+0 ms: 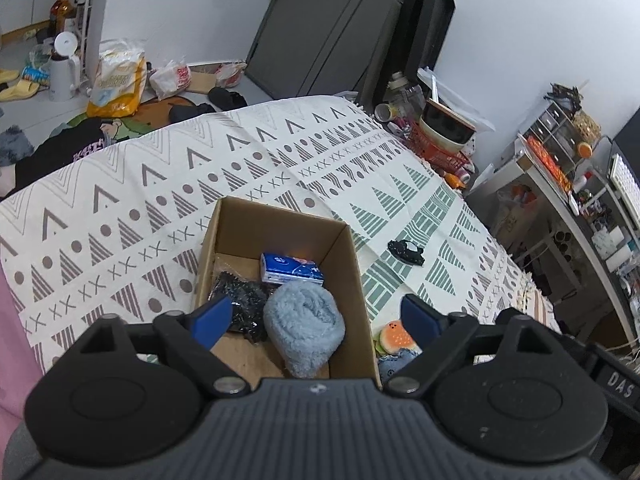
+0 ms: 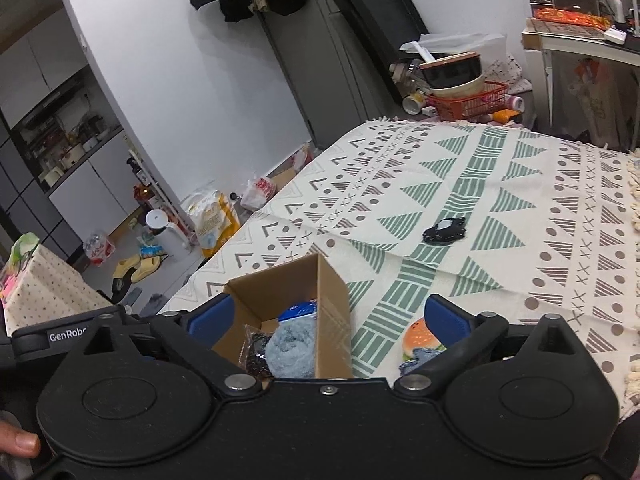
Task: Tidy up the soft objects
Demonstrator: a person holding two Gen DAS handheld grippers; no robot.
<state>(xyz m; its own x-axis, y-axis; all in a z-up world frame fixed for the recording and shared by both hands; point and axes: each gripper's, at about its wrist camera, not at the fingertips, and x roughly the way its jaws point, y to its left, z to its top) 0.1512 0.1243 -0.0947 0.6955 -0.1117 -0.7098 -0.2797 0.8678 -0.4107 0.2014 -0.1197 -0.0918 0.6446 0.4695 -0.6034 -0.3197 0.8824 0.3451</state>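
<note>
Cardboard walls of the box point(image 1: 340, 276) on the patterned tabletop point(image 1: 120, 200) already enclosed a fluffy blue towel point(image 1: 302, 326), tissue pack point(image 1: 291, 269) and dark scrubber point(image 1: 240, 300). Outside, a squashy burger toy point(image 2: 420, 338) and black scrunchie point(image 2: 445, 231) probably squeeze easily; open cloth surrounded them. Left hand-held gripper point(image 1: 316, 316) and right hand-held gripper point(image 2: 328, 318) gaped wide, empty.

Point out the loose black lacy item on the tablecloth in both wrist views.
Left wrist: black lacy item lies right of centre, beyond the cardboard box.
Right wrist: it lies right of centre on a green stripe.
Shared landmark: the box, left of it in both.
</note>
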